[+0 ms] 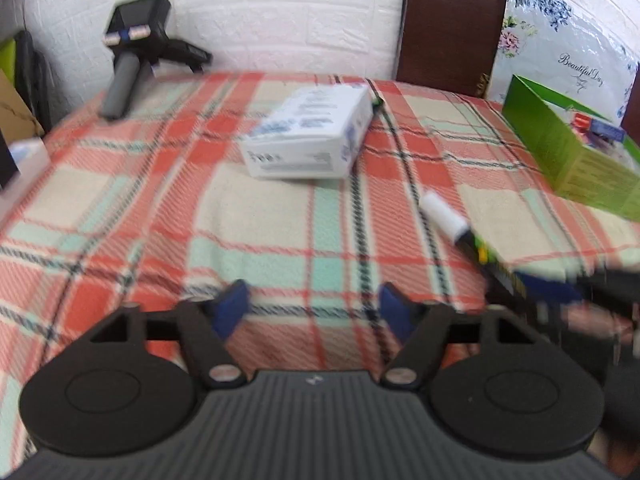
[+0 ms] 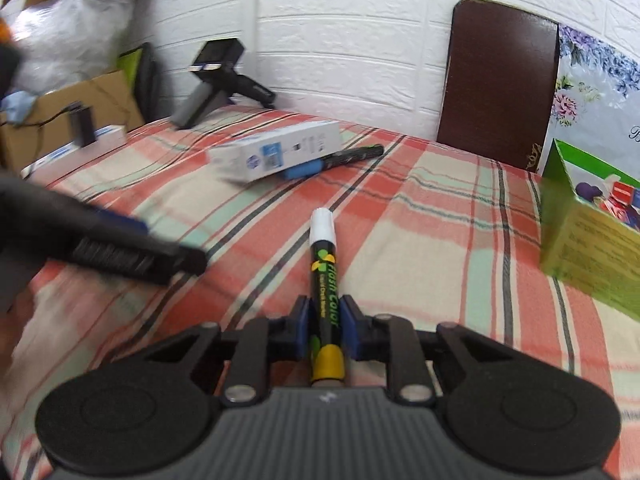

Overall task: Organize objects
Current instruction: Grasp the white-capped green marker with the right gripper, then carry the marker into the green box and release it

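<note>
My right gripper (image 2: 325, 322) is shut on a black chalk marker (image 2: 325, 276) with a white cap, held just above the plaid cloth; the marker also shows in the left wrist view (image 1: 452, 222). My left gripper (image 1: 314, 308) is open and empty over the cloth; it shows at the left of the right wrist view (image 2: 120, 248). A white box (image 1: 308, 136) lies ahead in the middle (image 2: 276, 154). A second black marker with a blue cap (image 2: 336, 160) lies against the box. A green open box (image 2: 588, 248) with small items stands at the right (image 1: 572, 152).
A black handheld device (image 1: 136, 52) stands at the table's far left corner by the white brick wall. A dark brown chair back (image 2: 496, 80) is behind the table. Cardboard boxes (image 2: 80, 96) and a plastic bag sit off the left edge. The plaid cloth (image 1: 248, 220) covers the table.
</note>
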`<action>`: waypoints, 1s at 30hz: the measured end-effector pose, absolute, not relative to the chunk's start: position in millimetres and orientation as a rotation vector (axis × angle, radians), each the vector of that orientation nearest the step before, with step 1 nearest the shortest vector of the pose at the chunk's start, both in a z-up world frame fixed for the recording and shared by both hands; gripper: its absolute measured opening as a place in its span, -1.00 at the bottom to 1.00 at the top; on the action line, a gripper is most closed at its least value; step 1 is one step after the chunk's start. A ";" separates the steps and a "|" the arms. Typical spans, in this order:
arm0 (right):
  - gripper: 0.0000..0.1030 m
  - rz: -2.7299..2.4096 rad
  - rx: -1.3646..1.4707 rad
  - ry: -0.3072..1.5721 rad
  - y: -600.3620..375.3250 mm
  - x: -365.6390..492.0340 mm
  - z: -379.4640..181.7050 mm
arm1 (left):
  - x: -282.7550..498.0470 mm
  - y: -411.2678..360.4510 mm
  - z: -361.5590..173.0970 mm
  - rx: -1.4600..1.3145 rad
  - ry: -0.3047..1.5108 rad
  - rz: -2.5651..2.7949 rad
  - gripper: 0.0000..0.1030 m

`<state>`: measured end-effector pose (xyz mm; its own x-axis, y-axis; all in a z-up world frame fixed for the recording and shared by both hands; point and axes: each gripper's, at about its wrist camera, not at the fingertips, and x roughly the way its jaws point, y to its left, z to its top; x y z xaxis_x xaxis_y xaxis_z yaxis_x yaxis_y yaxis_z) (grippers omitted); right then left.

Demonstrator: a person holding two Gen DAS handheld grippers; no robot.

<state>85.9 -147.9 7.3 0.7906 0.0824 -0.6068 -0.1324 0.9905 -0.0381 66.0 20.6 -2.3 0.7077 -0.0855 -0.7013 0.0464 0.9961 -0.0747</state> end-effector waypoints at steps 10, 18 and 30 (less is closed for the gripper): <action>-0.64 0.169 0.084 0.656 -162.1 47.3 10.5 | 76.6 -25.7 3.0 -0.312 0.953 -0.246 0.66; -0.65 0.111 0.092 0.575 -182.1 35.1 20.0 | 100.9 -71.1 14.1 -0.286 0.968 -0.288 -0.47; -0.65 -0.162 0.076 0.348 -299.5 102.3 69.0 | 194.0 -194.7 102.0 -0.145 0.762 -0.521 -0.51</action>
<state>102.3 -299.5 69.0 0.9271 -0.1452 -0.3456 0.1713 0.9841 0.0461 194.0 -194.7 102.0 0.6038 -0.4998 -0.6210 0.3967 0.8641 -0.3097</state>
